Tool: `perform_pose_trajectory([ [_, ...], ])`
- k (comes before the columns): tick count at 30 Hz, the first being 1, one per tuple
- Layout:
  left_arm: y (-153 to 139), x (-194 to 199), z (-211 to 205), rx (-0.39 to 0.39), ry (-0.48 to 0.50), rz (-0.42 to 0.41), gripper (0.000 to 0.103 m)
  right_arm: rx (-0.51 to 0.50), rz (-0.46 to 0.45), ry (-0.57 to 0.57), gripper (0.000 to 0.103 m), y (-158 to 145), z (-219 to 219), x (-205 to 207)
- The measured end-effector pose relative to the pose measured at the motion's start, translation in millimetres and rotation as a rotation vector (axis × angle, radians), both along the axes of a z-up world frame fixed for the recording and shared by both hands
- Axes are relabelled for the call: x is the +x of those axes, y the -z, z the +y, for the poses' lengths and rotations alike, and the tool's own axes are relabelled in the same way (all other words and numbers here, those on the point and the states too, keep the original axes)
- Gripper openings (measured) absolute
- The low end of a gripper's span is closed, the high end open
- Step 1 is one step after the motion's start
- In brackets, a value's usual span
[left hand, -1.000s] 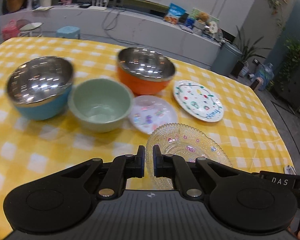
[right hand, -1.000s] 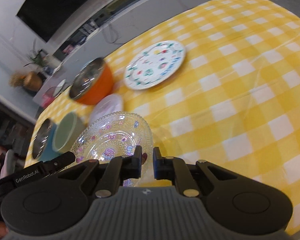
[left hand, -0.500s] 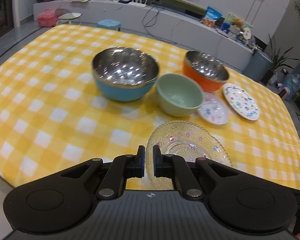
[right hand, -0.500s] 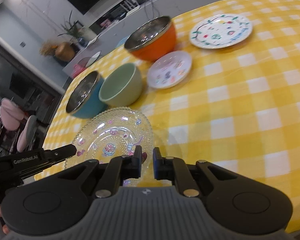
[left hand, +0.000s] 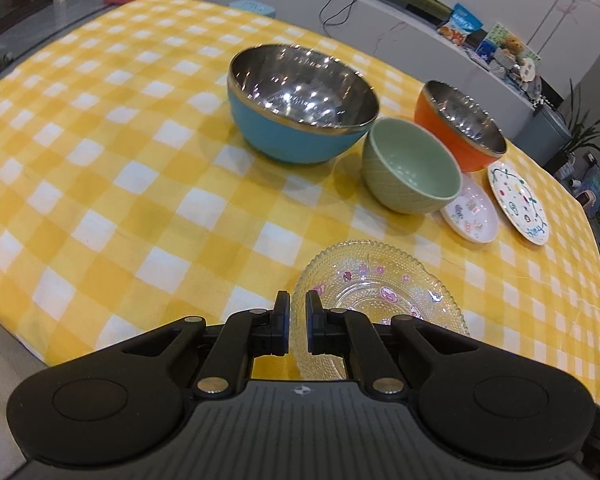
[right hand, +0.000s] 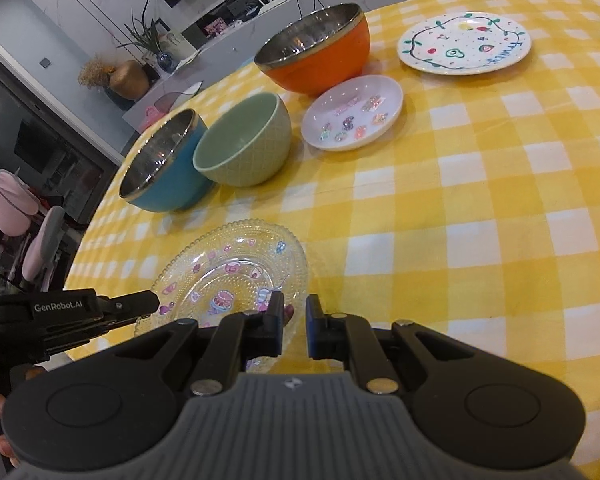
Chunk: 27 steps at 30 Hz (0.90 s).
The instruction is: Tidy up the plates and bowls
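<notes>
Through my left wrist camera, my left gripper (left hand: 296, 326) was pinched nearly closed on the left rim of the glass plate (left hand: 380, 292), only a narrow slit showing between its fingers. A second ago that camera had the orange bowl (left hand: 460, 128) and the fruit-pattern plate (left hand: 518, 204) near the middle; now they had slid off to the right edge, and the blue bowl (left hand: 300, 104) and the green bowl (left hand: 412, 168) sat ahead on the desk (left hand: 100, 160). So I had been swinging the glass plate leftward, toward the near left part of the checked cloth, with the small white plate (left hand: 470, 214) left behind beside the green bowl.

Through my right wrist camera, my right gripper (right hand: 294, 330) was likewise almost closed, gripping the plate's opposite rim, and my other gripper reached in from the left. The view had tilted level compared with a second ago, and the bowls had moved further up the frame. The glass plate hung low over the cloth, just in front of the blue bowl; I could not tell whether it was touching. I judged the carry was nearly done and a set-down came next, while the other plates still lay unstacked.
</notes>
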<state>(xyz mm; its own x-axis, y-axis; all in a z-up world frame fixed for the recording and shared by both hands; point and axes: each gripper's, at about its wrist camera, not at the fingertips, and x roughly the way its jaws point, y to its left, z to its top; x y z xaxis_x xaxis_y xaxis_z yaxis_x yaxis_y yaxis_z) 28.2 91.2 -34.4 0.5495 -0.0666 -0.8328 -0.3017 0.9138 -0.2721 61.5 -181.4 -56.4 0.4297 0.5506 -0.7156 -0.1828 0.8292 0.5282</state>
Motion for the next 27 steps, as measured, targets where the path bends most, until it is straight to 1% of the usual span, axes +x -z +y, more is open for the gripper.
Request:
perform_pose_trajectory([
  [5,3,1,4,-0.017,-0.012,0.013,0.008,-0.010,0.004,-0.008,0.009,2,2,1],
  [12,10,3,7,-0.024,-0.034,0.058,0.008,-0.031,0.008,-0.031,0.009,4,7,0],
  [20,10,2,7,-0.024,-0.036,0.060,0.009,-0.038,0.004,-0.035,0.009,4,8,-1],
  [27,11,2,10,-0.046,-0.049,0.061,0.009,-0.039,0.003,-0.036,0.010,3,8,-1],
])
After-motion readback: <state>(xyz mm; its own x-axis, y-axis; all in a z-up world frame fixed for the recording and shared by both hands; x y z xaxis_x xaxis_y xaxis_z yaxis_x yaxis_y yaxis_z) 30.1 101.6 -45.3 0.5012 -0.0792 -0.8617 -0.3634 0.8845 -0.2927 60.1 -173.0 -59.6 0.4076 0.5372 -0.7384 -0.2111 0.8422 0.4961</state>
